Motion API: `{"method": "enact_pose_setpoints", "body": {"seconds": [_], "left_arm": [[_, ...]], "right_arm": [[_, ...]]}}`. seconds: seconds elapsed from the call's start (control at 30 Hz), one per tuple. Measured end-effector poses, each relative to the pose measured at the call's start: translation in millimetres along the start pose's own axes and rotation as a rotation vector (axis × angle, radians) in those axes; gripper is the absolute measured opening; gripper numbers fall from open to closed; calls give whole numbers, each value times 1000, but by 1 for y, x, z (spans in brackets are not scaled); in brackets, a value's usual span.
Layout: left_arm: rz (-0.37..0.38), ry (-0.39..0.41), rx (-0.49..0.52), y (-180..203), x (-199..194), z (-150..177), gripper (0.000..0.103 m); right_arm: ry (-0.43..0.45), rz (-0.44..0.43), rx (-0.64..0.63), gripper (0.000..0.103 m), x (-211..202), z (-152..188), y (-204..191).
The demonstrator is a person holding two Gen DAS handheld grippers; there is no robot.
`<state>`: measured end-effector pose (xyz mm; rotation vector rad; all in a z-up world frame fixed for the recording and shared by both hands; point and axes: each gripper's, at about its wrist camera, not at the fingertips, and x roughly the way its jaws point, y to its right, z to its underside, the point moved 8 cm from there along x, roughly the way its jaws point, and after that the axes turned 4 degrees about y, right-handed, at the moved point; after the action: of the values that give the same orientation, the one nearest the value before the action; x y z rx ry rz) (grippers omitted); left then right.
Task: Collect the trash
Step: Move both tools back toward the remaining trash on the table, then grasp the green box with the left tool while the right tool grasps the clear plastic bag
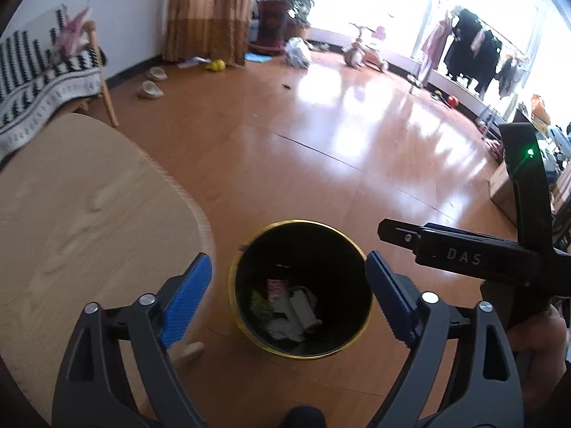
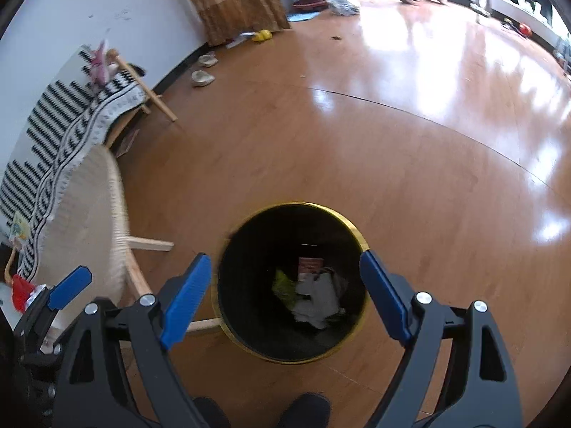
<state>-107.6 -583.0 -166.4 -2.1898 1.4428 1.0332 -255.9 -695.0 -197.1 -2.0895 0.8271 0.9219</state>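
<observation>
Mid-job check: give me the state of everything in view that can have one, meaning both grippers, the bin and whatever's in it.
Left gripper: open, nothing between the fingers, held above the bin.
Right gripper: open, empty, also above the bin.
Trash bin: upright on the floor, no lid, far from full.
Trash: crumpled paper and wrappers lying at the bottom of the bin.
Table: standing left of the bin.

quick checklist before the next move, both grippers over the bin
1. Left gripper open, nothing between its fingers: ok.
2. Right gripper open, nothing held: ok.
3. Trash bin upright on the floor, mouth unobstructed: ok.
4. Trash lies at the bottom of the bin, room left above it: ok.
5. Round table checked for remaining trash: cannot tell, only part of its top shows.
6. Grippers apart from each other: ok.
</observation>
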Motion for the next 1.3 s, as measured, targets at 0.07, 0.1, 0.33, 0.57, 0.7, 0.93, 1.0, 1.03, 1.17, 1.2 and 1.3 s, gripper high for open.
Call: {"method": "enact_pose_setpoints", "body": {"seconds": [0.07, 0.1, 0.33, 0.57, 0.7, 0.93, 1.0, 1.03, 1.17, 1.2, 1.3], "left_arm": [[-35, 23, -23, -24, -21, -2, 88], [-47, 30, -34, -33, -29, -2, 89], [-228, 86, -200, -157, -112, 22, 89], [-428, 127, -421, -296, -206, 85, 89], [-543, 144, -527, -366, -255, 129, 89], [-671, 155, -714, -469, -321, 196, 89], [-681, 158, -723, -475, -326, 201, 89], [-687, 159, -725, -480, -329, 204, 89], [-701, 148, -716, -498, -328, 211, 89], [-705, 146, -715, -500, -328, 214, 89], [-707, 155, -724, -505, -329, 215, 89]], "right_arm": [[-2, -26, -40, 82, 0, 2, -30], [-5, -43, -66, 82, 0, 4, -49], [-35, -172, -255, 82, -1, 29, -197], [-91, -338, -421, 82, -8, 80, -359], [-139, -451, -490, 82, -16, 119, -445], [-229, -500, -545, 81, 2, 170, -528], [-258, -494, -551, 77, 13, 179, -539], [-275, -482, -558, 73, 19, 185, -545], [-311, -473, -576, 63, 33, 195, -551], [-309, -479, -570, 62, 34, 196, -553], [-292, -507, -566, 62, 32, 194, -562]]}}
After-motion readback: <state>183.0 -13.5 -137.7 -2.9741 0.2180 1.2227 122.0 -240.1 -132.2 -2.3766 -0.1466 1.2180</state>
